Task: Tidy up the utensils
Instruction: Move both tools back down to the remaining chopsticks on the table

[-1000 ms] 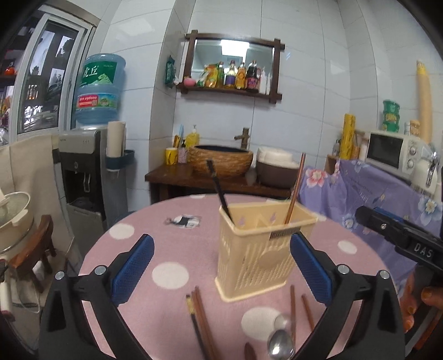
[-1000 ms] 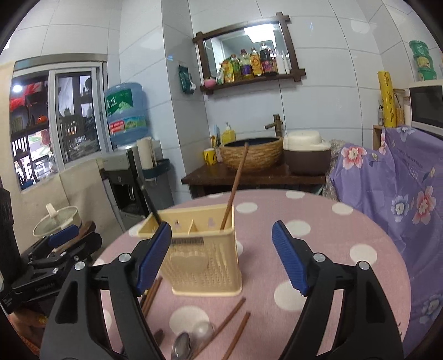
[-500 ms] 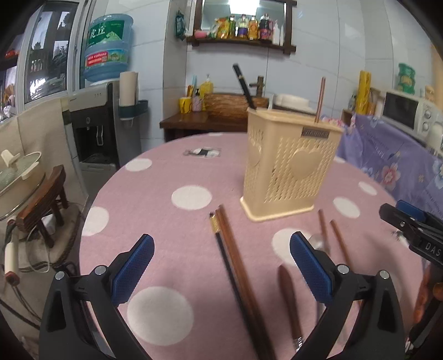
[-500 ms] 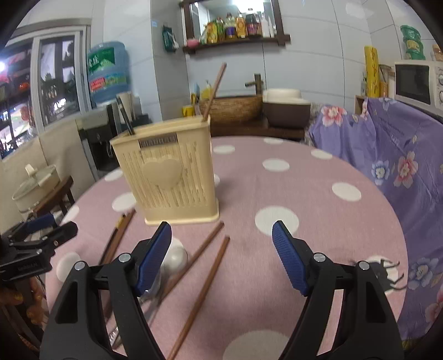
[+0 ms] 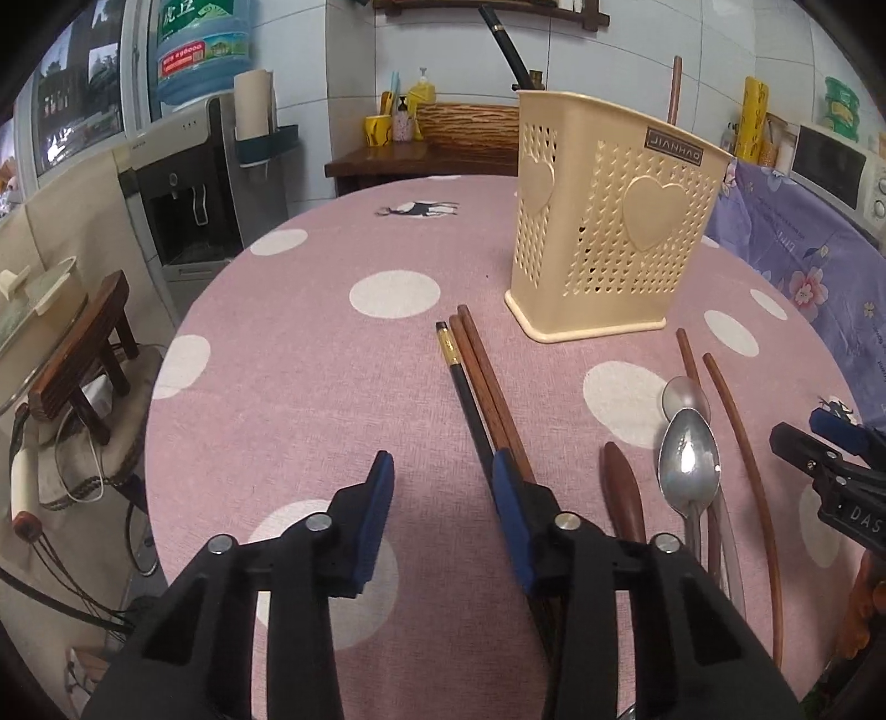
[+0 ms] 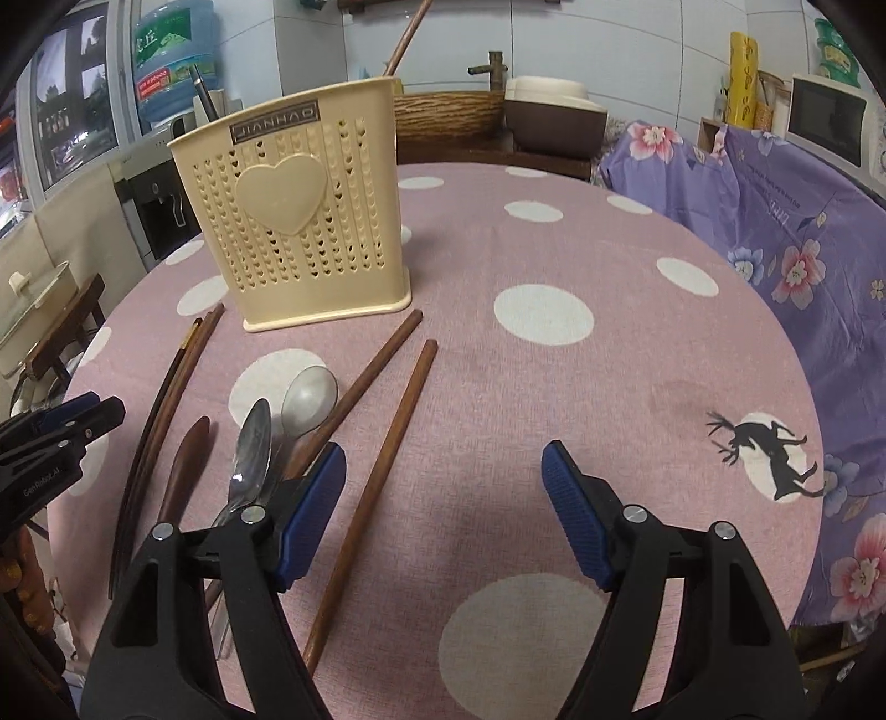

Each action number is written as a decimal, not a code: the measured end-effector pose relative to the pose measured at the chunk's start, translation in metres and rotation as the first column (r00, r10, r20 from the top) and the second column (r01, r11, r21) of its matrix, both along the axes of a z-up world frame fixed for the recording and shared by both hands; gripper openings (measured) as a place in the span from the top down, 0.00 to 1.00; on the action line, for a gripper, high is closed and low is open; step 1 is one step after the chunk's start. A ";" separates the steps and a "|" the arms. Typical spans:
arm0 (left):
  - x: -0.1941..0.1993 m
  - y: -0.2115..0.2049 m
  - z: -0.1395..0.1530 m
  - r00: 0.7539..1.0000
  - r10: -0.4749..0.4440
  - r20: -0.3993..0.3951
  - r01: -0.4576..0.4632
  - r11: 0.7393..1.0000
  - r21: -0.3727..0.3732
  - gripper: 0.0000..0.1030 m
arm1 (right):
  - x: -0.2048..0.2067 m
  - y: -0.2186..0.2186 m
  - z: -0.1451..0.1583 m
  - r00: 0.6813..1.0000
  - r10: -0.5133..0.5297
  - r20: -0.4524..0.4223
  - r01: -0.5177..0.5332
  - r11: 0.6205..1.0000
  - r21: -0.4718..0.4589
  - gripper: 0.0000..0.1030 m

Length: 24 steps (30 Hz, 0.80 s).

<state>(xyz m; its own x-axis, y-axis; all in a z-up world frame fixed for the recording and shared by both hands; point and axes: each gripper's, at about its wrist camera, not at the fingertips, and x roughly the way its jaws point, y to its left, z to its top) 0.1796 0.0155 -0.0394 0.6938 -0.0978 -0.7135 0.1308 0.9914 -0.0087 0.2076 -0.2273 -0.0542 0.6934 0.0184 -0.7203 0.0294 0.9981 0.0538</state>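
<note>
A cream utensil holder [image 5: 609, 221] [image 6: 304, 221] stands on the pink dotted table and holds a black chopstick [image 5: 506, 47] and a brown one [image 5: 674, 88]. A black chopstick [image 5: 468, 399] and two brown ones [image 5: 487, 376] lie in front of it. My left gripper [image 5: 440, 498] is open and empty, low over the table, its right finger over these chopsticks. Two metal spoons [image 5: 689, 459] [image 6: 277, 421], a wooden handle [image 5: 623, 493] and two brown chopsticks [image 6: 382, 437] lie to the right. My right gripper [image 6: 443, 498] is open and empty, with one brown chopstick running between its fingers.
The table edge [image 5: 166, 354] drops at the left towards a wooden stool [image 5: 83, 354] and a water dispenser [image 5: 194, 183]. A purple flowered cloth [image 6: 775, 221] covers furniture at the right, with a microwave [image 5: 830, 166] on it. A wooden counter [image 6: 498, 149] stands behind.
Both grippers have come down close to the table and forward over the loose utensils. The left gripper's fingers have closed partway. The holder has not moved.
</note>
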 end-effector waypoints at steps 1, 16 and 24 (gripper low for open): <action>0.001 0.000 -0.001 1.000 -0.001 -0.006 0.000 1.000 -0.005 0.67 | 0.002 0.002 -0.001 1.000 0.002 -0.010 -0.002 1.000 -0.003 0.37; 0.014 -0.014 -0.013 0.997 -0.033 -0.068 0.034 0.999 0.005 0.67 | 0.010 0.011 -0.010 0.999 -0.003 -0.054 0.004 1.000 0.011 0.44; 0.016 0.004 -0.002 0.999 0.015 -0.038 -0.013 0.998 0.059 0.66 | 0.013 0.003 -0.009 0.998 -0.021 -0.062 0.022 1.000 0.013 0.44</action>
<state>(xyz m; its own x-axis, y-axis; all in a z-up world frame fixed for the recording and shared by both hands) 0.1954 0.0196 -0.0414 0.6667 -0.0451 -0.7440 0.1175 0.9921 0.0451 0.2206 -0.2239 -0.0630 0.6476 0.0142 -0.7618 0.0548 0.9964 0.0652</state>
